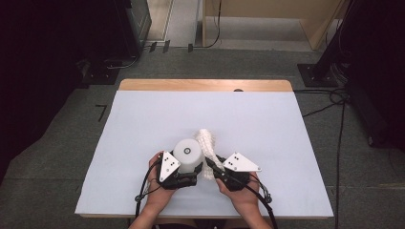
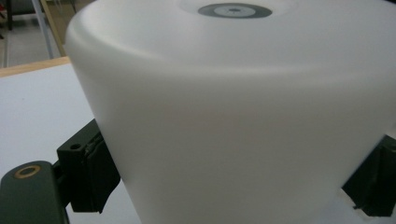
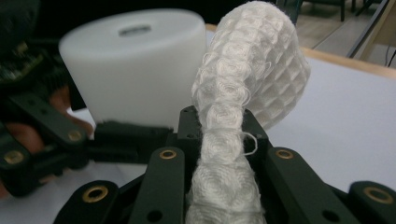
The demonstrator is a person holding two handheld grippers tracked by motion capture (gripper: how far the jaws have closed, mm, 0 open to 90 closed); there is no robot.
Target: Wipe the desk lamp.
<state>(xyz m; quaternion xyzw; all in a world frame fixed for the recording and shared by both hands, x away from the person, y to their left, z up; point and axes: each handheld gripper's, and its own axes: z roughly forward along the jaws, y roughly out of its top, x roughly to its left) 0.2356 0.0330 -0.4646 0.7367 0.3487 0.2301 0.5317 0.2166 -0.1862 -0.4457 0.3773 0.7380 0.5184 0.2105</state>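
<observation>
A white cup turned upside down (image 1: 187, 155) stands near the front middle of the table, its base ring facing up. My left gripper (image 1: 184, 177) is shut on the cup (image 2: 243, 121), one black pad (image 2: 88, 172) pressed to each side. Just right of the cup, a white waffle-weave cloth (image 1: 207, 143) rises in a bunched roll. My right gripper (image 1: 216, 171) is shut on the cloth (image 3: 247, 93), which stands up between its two jaws. The cup (image 3: 135, 70) sits close beside it, and the left gripper's jaw reaches in at the cup's foot.
A pale blue sheet (image 1: 267, 129) covers the table, with a wooden strip (image 1: 205, 85) bare along the far edge. Grey floor, cables and dark equipment stands surround the table.
</observation>
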